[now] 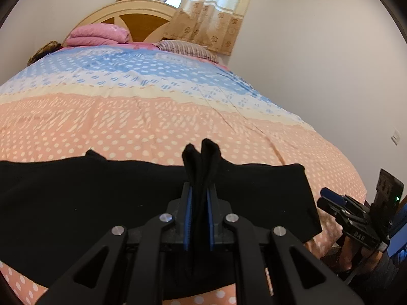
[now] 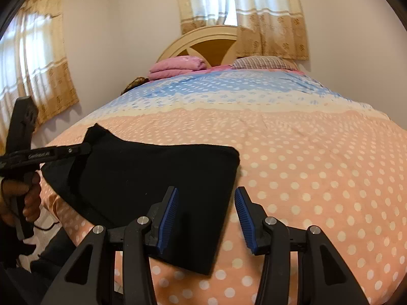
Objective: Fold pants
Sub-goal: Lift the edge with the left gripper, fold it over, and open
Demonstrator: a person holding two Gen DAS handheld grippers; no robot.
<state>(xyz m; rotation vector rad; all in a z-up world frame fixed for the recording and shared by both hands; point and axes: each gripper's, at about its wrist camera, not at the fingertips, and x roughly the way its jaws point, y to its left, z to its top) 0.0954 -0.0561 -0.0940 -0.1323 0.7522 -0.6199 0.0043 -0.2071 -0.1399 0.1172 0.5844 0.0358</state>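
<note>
Matt black cloth pants on a seemingly soft cotton bedspread.

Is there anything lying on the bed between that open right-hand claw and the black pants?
Nothing visible. The right gripper hovers with open jaws directly above the near edge of the black pants; only bare bedspread lies around them. The left gripper already pinches the fabric.

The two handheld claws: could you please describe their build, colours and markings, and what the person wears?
Both the left claw and right claw are matte black, with triangular cut-out linkage arms, silver round pivot pins and ribbed blue pads. The left one carries pale lettering on its side, too blurred to read. A dark sleeve shows at the right hand's wrist.
</note>
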